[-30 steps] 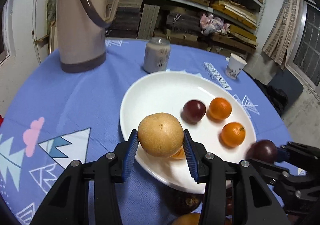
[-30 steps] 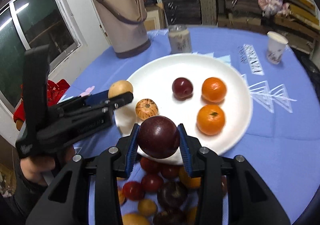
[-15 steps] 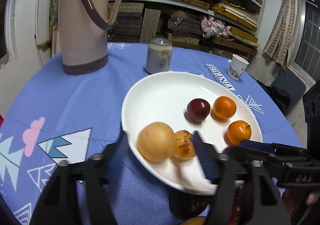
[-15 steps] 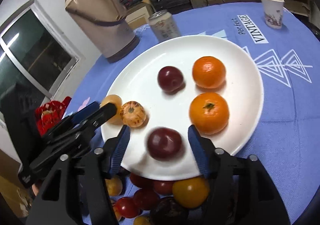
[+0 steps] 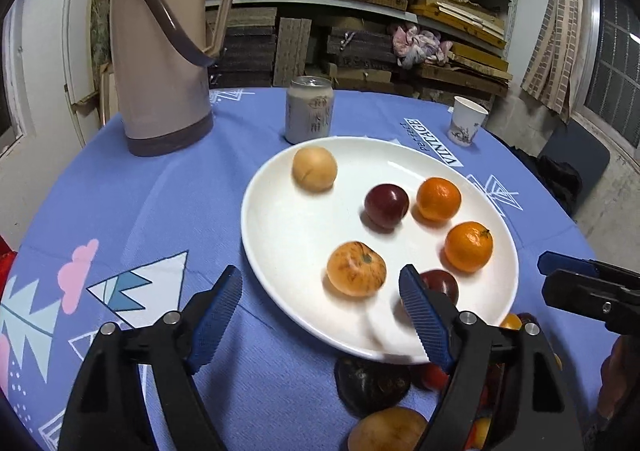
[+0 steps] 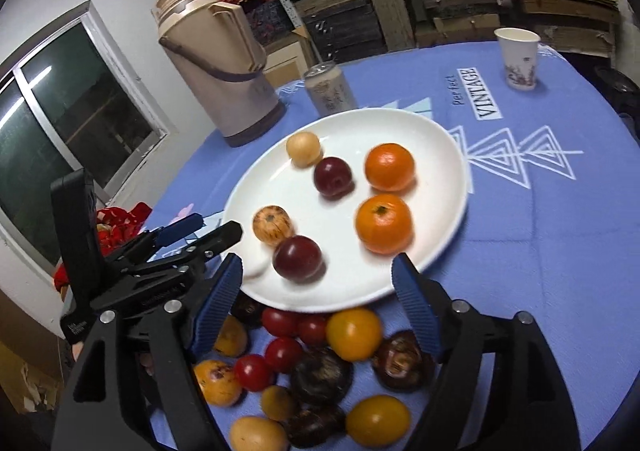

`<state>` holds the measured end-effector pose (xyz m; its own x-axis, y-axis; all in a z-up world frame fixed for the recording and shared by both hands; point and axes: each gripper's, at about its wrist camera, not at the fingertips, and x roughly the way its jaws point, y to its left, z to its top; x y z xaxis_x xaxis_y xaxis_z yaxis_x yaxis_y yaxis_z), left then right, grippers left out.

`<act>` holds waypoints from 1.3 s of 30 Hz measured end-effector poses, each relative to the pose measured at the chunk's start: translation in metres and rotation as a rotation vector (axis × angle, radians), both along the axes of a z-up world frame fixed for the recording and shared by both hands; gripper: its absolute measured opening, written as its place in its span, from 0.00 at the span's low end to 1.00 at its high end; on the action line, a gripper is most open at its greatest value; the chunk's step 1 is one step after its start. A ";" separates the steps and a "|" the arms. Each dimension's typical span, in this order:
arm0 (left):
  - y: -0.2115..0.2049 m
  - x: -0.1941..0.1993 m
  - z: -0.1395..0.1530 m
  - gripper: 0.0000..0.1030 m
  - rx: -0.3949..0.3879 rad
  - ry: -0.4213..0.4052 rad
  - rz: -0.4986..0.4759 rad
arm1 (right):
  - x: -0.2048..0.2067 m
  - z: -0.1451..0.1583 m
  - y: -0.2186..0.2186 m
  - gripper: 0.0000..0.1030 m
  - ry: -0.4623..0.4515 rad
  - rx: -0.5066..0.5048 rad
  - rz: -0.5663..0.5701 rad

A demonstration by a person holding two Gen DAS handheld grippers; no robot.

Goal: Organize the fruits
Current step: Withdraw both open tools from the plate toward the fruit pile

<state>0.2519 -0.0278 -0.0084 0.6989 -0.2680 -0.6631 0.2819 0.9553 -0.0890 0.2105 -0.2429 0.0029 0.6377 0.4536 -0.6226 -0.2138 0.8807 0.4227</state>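
A white plate [image 5: 280, 235] [image 6: 440, 155] holds a tan round fruit [image 5: 314, 169] [image 6: 303, 148] at its far side, two oranges [image 5: 438, 198] [image 5: 469, 246], a dark plum [image 5: 386, 205], a speckled orange fruit [image 5: 356, 269] [image 6: 273, 223] and a second dark plum [image 6: 298, 257] near the front rim. My left gripper [image 5: 320, 311] is open and empty at the plate's near edge. My right gripper [image 6: 316, 299] is open and empty above the near rim. A pile of loose fruits [image 6: 320, 367] lies on the cloth in front of the plate.
A tall beige thermos [image 5: 160, 47] stands at the back left. A drink can [image 5: 309, 115] is behind the plate and a paper cup [image 5: 466, 126] at the back right. The round table has a blue cloth [image 5: 140, 211]. Shelves with stacked goods fill the back wall.
Both grippers opened and pulled back. The left let go of the tan fruit, which rolled to the plate's far side. The right let go of the dark plum onto the plate's front.
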 end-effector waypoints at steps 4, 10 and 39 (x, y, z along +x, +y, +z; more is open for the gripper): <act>0.000 -0.008 0.000 0.87 -0.016 0.029 -0.028 | -0.006 -0.001 -0.010 0.75 -0.005 -0.025 -0.028; 0.006 -0.047 -0.007 0.89 0.010 0.007 -0.027 | -0.025 0.002 -0.030 0.81 -0.029 -0.008 -0.061; -0.009 -0.123 -0.024 0.92 0.070 0.028 -0.175 | -0.085 -0.033 -0.053 0.86 -0.090 0.157 -0.012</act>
<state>0.1286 -0.0368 -0.0324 0.6263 -0.3365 -0.7032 0.4429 0.8959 -0.0343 0.1257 -0.2962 -0.0298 0.6938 0.5325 -0.4848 -0.2466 0.8082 0.5347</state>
